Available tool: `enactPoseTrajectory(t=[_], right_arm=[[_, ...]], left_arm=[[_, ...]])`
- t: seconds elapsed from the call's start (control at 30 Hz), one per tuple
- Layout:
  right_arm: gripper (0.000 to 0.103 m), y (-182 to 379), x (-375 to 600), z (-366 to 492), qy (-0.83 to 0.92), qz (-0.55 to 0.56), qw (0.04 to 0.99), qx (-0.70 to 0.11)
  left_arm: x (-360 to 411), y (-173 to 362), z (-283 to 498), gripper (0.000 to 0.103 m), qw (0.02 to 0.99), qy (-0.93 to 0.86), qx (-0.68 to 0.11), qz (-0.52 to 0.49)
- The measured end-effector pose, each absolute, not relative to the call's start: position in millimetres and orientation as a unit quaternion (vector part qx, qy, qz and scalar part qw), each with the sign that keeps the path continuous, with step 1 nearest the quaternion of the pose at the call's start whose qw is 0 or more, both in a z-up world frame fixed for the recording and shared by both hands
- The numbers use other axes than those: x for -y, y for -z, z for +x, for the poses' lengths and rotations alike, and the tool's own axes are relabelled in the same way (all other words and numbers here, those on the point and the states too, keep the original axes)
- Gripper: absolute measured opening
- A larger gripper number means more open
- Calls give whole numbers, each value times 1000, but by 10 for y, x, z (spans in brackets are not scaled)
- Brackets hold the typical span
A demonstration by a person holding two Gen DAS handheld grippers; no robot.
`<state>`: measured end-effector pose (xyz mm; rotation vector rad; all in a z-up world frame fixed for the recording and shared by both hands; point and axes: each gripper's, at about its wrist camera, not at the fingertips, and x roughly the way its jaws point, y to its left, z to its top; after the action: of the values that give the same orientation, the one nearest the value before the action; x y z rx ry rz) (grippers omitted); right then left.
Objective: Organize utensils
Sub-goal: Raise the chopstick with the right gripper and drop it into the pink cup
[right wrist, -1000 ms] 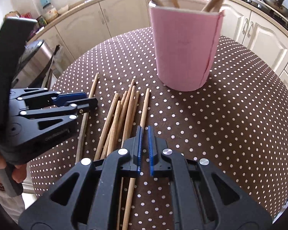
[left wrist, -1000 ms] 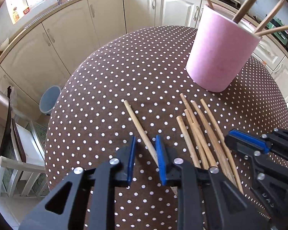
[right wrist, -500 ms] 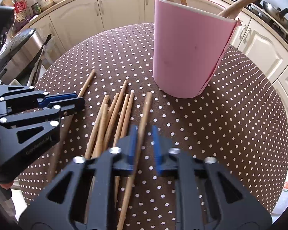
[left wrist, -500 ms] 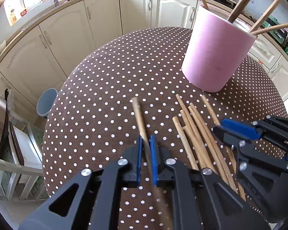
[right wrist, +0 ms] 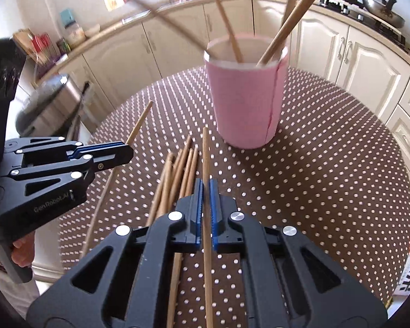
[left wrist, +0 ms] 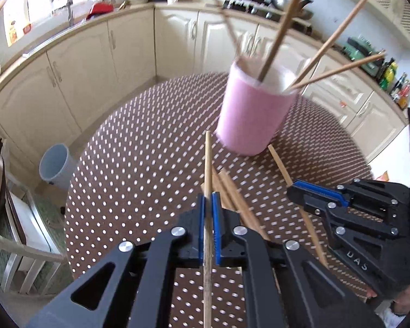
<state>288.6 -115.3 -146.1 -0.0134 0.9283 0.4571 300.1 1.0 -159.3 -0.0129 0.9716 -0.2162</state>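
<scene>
A pink cup [left wrist: 252, 114] [right wrist: 247, 95] stands on the round dotted table [left wrist: 139, 164] [right wrist: 328, 169] and holds several wooden sticks. My left gripper [left wrist: 208, 199] is shut on a wooden stick [left wrist: 208, 161] and holds it lifted, tip toward the cup. My right gripper [right wrist: 206, 186] is shut on another wooden stick [right wrist: 205, 153], also raised and pointing at the cup. Several loose sticks [right wrist: 177, 175] [left wrist: 232, 194] lie on the table between the grippers. The left gripper also shows in the right wrist view [right wrist: 123, 153], the right one in the left wrist view [left wrist: 295, 191].
Cream kitchen cabinets [left wrist: 82, 63] curve around behind the table. A grey bin [left wrist: 54, 164] stands on the floor at left. A steel pot [right wrist: 49, 101] sits beyond the table's left edge. A stove with pans [right wrist: 369, 0] is at the back right.
Both grippers closed on a stick each and lifted them off the table. Both have risen, and the cup now looks farther and lower in view.
</scene>
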Motion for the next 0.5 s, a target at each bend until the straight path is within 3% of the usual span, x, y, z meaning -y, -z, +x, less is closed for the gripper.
enactPoseTrajectory(t=[0.5], right_arm=[[6, 557, 1558, 2273, -241, 23, 918, -315]], left_arm=[[265, 618, 2286, 6, 928, 159, -336, -13]])
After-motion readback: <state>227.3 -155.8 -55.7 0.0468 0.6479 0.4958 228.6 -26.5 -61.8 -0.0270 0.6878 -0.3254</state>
